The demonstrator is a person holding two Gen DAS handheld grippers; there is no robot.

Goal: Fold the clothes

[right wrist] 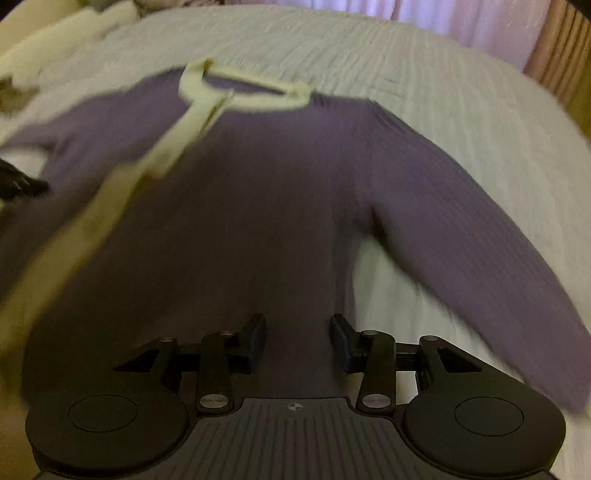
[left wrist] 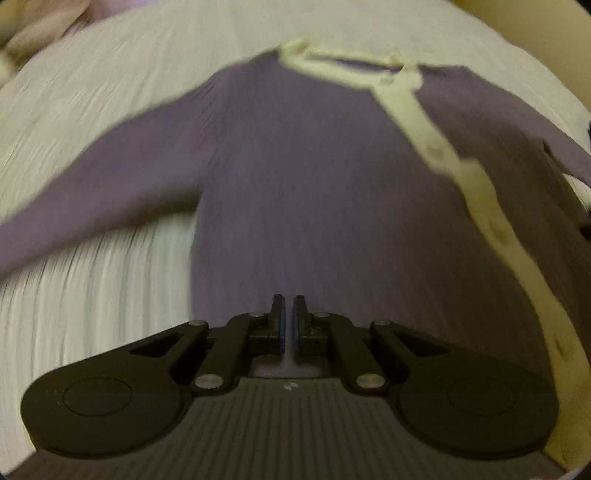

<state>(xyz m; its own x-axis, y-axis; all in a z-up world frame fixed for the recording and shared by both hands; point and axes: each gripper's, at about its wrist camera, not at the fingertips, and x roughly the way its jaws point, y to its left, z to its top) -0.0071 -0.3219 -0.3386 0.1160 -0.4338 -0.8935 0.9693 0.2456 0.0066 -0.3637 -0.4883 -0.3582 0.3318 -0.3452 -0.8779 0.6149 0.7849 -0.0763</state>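
Observation:
A purple ribbed cardigan point(left wrist: 314, 184) with a cream neckline and button band point(left wrist: 413, 110) lies spread flat, front up, on a pale ribbed bedspread point(left wrist: 110, 92). One sleeve point(left wrist: 92, 199) stretches out to the left. My left gripper point(left wrist: 289, 301) is shut above the lower body of the cardigan, and I see no cloth pinched between its pads. In the right wrist view the same cardigan point(right wrist: 258, 203) fills the middle, its band point(right wrist: 177, 133) running down to the left and its other sleeve point(right wrist: 480, 240) to the right. My right gripper point(right wrist: 297, 321) is open over the hem, holding nothing.
The bedspread point(right wrist: 406, 66) extends beyond the cardigan on all sides. A cream, fluffy cloth point(right wrist: 74, 29) lies at the far left of the bed, and pink curtains point(right wrist: 461, 22) hang behind it. A dark object point(right wrist: 18, 182) pokes in at the left edge. Both views are blurred.

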